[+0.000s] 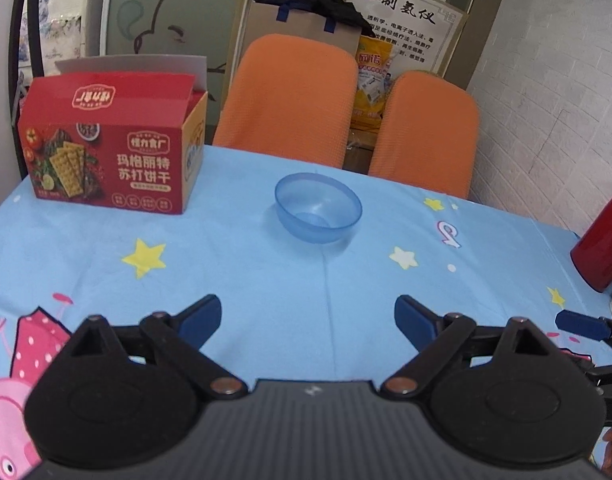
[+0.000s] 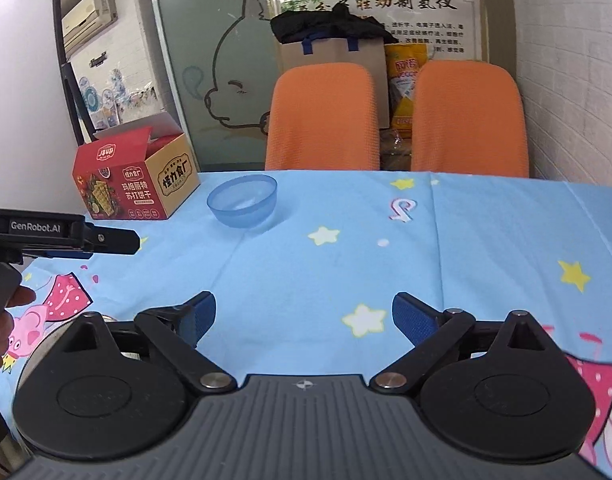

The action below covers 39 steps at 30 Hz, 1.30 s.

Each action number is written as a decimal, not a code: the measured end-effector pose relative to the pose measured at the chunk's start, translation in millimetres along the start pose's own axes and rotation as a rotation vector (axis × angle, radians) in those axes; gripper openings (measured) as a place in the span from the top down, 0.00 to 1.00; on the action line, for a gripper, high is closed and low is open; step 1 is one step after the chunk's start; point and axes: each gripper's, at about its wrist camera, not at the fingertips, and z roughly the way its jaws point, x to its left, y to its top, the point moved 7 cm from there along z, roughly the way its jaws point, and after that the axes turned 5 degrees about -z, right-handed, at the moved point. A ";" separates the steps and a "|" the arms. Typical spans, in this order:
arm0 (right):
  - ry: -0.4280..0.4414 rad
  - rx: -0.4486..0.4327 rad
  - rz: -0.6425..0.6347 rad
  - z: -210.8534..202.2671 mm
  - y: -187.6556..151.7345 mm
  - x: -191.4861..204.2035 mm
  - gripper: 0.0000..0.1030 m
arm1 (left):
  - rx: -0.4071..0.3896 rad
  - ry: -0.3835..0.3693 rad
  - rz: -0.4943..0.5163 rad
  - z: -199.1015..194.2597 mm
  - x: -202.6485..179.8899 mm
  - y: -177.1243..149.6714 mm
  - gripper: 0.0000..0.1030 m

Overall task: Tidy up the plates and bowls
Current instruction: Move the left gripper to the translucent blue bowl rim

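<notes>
A translucent blue plastic bowl (image 1: 319,213) stands upright on the blue cartoon tablecloth, straight ahead of my left gripper (image 1: 308,320), which is open and empty well short of it. In the right wrist view the bowl (image 2: 243,200) lies ahead and to the left of my right gripper (image 2: 304,318), also open and empty. The left gripper (image 2: 106,242) shows at the left edge of the right wrist view. A blue fingertip (image 1: 582,325) of the right gripper shows at the right edge of the left wrist view. No plates are in view.
An open red cracker box (image 1: 110,148) stands at the table's far left. Two orange chair backs (image 1: 290,100) rise behind the far edge. A red bottle (image 1: 604,248) stands at the right edge. A brick-pattern wall (image 2: 578,80) is at right.
</notes>
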 end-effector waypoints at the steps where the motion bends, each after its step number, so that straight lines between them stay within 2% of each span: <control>1: 0.011 0.004 -0.018 6.7 8.3 1.8 0.00 | 0.000 0.005 0.002 4.8 1.4 4.3 0.12; 9: 0.062 0.040 -0.109 63.7 60.2 8.4 0.00 | 0.008 0.028 0.018 43.6 12.0 30.1 0.12; 15: 0.054 0.105 -0.109 112.6 72.8 -1.8 0.00 | 0.031 0.061 0.013 79.8 19.8 47.7 0.12; 21: 0.074 0.150 -0.007 163.0 78.7 -14.7 0.00 | 0.068 0.018 -0.135 120.8 27.9 75.2 0.12; 24: 0.076 0.170 0.018 184.6 80.4 -15.1 0.00 | 0.090 0.033 -0.186 142.4 30.2 82.3 0.12; 31: 0.110 0.150 -0.033 205.3 86.6 -2.9 0.00 | 0.110 0.075 -0.223 169.4 37.9 86.3 0.12; 39: 0.158 0.168 -0.085 223.5 85.5 14.6 0.00 | 0.154 0.099 -0.205 189.8 40.1 84.6 0.12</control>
